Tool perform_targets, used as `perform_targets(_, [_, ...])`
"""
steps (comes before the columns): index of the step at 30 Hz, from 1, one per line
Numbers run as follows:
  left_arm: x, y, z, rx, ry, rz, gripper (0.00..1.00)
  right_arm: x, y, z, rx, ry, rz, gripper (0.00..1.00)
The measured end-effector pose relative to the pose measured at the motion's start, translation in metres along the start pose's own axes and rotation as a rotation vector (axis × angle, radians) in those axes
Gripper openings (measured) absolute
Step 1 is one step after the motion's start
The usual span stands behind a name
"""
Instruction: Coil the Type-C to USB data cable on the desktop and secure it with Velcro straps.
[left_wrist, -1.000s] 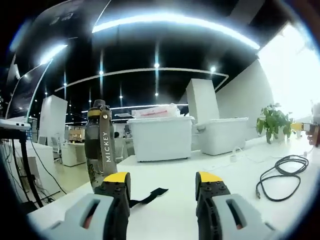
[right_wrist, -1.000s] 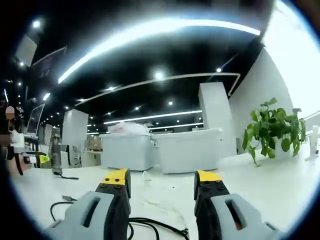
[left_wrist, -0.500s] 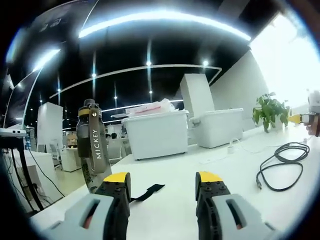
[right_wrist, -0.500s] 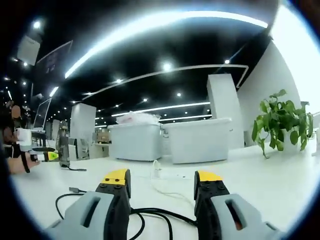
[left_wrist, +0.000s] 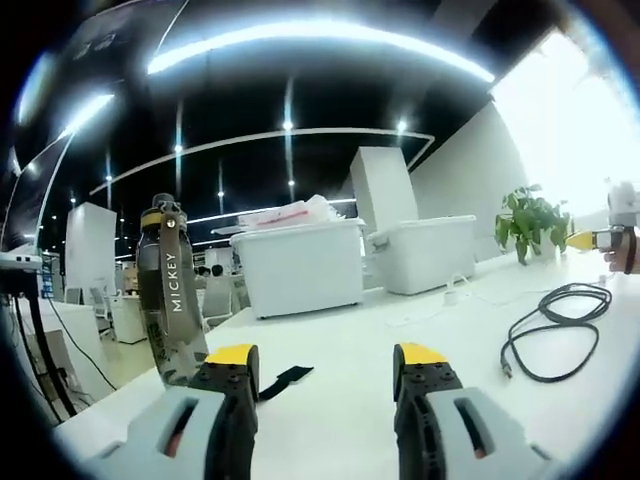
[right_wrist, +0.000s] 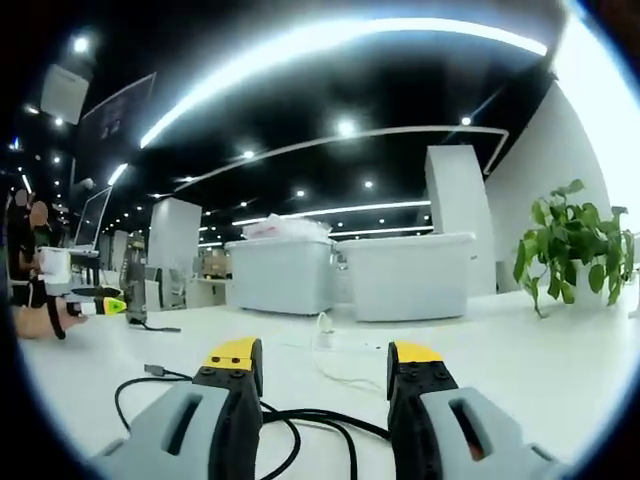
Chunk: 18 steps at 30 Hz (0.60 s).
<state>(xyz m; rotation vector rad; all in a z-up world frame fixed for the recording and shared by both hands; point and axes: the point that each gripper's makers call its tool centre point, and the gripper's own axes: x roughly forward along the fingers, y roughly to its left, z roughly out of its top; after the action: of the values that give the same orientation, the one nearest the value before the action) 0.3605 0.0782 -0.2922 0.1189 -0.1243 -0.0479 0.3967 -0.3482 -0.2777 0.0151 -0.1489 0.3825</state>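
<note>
The worktop (left_wrist: 340, 400) is plain white. On it the data cable (left_wrist: 550, 335) is black, as is the Velcro strap (left_wrist: 285, 378) near the left claw (left_wrist: 327, 362), whose tips are yellow over black and grey. The dark bottle (left_wrist: 168, 300) carries white lettering and a yellow band. Far storage boxes (left_wrist: 305, 265) are white; the plant (right_wrist: 570, 245) is green. The right claw (right_wrist: 325, 362) has the same colours.

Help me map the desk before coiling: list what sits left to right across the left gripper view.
Water bottle → black Velcro strap → two white storage bins → black data cable → potted plant → right gripper.
</note>
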Motion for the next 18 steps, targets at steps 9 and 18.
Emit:
perform_targets(9, [-0.001, 0.001, -0.001, -0.013, 0.001, 0.005, 0.54, 0.002, 0.023, -0.01, -0.055, 0.038, 0.078, 0.5])
perform_targets(18, [-0.002, -0.005, 0.005, -0.002, -0.02, -0.006, 0.54, 0.002, 0.06, -0.012, -0.147, 0.049, 0.19, 0.49])
